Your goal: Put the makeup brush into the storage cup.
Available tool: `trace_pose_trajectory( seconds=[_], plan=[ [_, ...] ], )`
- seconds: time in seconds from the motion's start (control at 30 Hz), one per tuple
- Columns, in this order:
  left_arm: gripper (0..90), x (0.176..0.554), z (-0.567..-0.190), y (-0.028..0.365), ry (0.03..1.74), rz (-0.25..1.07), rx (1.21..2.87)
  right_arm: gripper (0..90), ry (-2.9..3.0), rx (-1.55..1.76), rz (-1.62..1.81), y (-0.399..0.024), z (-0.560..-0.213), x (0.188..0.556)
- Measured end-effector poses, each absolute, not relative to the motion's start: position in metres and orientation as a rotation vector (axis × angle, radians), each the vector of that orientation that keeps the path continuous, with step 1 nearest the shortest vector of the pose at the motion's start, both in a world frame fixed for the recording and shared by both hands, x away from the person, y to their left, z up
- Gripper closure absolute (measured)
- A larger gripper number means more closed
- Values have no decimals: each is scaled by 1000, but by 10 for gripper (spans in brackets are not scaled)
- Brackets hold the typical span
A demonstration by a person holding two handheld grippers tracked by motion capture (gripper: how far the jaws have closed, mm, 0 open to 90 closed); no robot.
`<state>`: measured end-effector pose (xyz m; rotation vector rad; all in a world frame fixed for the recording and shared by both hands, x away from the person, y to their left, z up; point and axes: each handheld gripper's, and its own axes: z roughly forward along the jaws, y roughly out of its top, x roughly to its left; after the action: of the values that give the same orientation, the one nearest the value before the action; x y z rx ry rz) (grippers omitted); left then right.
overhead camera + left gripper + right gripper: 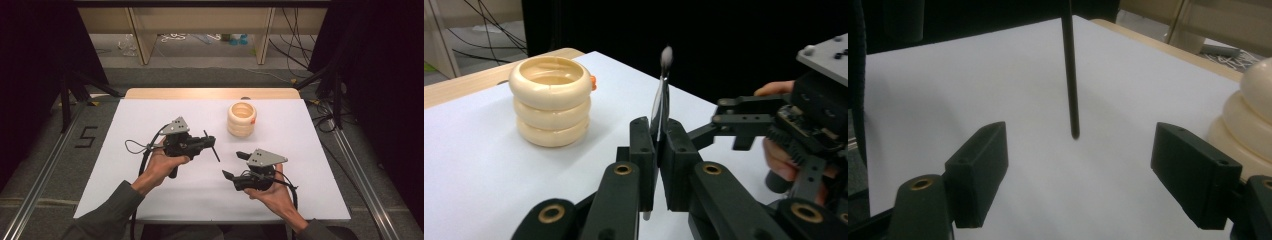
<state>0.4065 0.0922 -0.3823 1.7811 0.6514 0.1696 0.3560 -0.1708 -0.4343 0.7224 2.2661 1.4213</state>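
The white desk [150, 195] carries little: a cream holder [241, 120] built like three stacked rings stands toward its far right, its mouth open upward, probably the place where the brush is meant to end up. Nearer the person, the two hands hold their tools over bare desk, well apart from the holder. The left gripper [209, 142] is clenched on a thin dark brush [214, 147], pinching the handle partway along so both ends stick out past the jaws; that mid-handle grip looks chosen to keep the brush steady and free to be aimed. The right gripper [234, 165] sits just below and to the right of it, released, its jaws spread wide with nothing pressed between the pads, as suits a hand that has let the handle go or stands ready to take it. The high view gives the layout, yet the brush there is only a short dark line. The left gripper view shows what that misses: the pale tuft at the tip of the brush [666, 56], rising above the closed jaws, with the holder [552, 100] beyond at left. The right gripper view adds the opposite end, the plain handle [1070, 75] hanging down between its open jaws, clear of both pads.
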Motion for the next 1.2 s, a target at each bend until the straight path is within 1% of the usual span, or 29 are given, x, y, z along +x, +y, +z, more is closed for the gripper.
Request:
trace_pose_trajectory(
  seconds=[0.33, 0.73, 1.2],
  plan=[
    [847, 421, -378, 92, 694, 195, 1811, 183, 2220, 811, 1379, -191, -431, 350],
    [846, 439, -368, 86, 710, 229, 1822, 178, 2189, 855, 1369, -212, -432, 341],
    [846, 464, -351, 68, 717, 217, 1816, 177, 2180, 885, 1370, -217, -434, 340]
  ],
)
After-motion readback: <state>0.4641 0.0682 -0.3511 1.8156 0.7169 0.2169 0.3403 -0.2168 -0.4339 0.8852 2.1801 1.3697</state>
